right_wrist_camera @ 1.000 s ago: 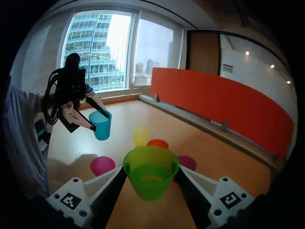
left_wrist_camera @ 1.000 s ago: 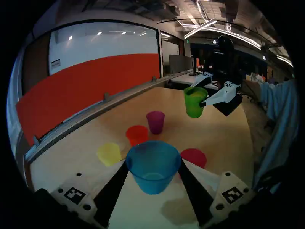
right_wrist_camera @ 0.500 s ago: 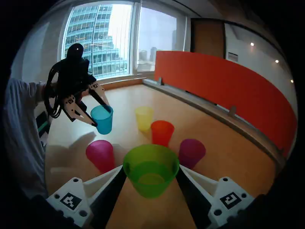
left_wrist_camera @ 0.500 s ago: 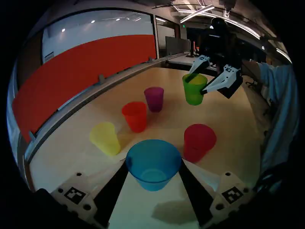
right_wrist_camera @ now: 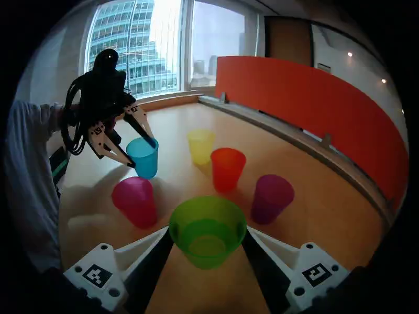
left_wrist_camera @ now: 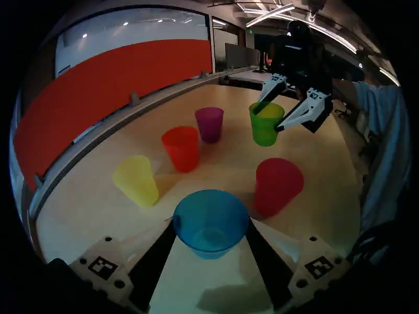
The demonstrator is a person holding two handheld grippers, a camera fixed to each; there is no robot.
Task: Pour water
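Observation:
My left gripper [left_wrist_camera: 210, 230] is shut on a blue cup [left_wrist_camera: 210, 222], upright, with a little water at its bottom. In the right gripper view the same blue cup [right_wrist_camera: 142, 157] and left gripper [right_wrist_camera: 140, 153] hang low over the table at the left. My right gripper [right_wrist_camera: 207, 238] is shut on a green cup [right_wrist_camera: 207, 230] holding some liquid. In the left gripper view that green cup [left_wrist_camera: 265, 123] sits in the right gripper [left_wrist_camera: 268, 116] at the far side, upright and close to the wooden table [left_wrist_camera: 220, 167].
Between the held cups stand a yellow cup [left_wrist_camera: 135, 179], an orange cup [left_wrist_camera: 181, 148], a purple cup [left_wrist_camera: 209, 124] and a pink cup [left_wrist_camera: 276, 186]. An orange wall panel [left_wrist_camera: 105, 78] runs along the table's far edge. A person's sleeve [right_wrist_camera: 29, 178] is at the left.
Both grippers have come down toward the table with their cups. The standing cups now look larger and nearer. Both cups stay upright and held.

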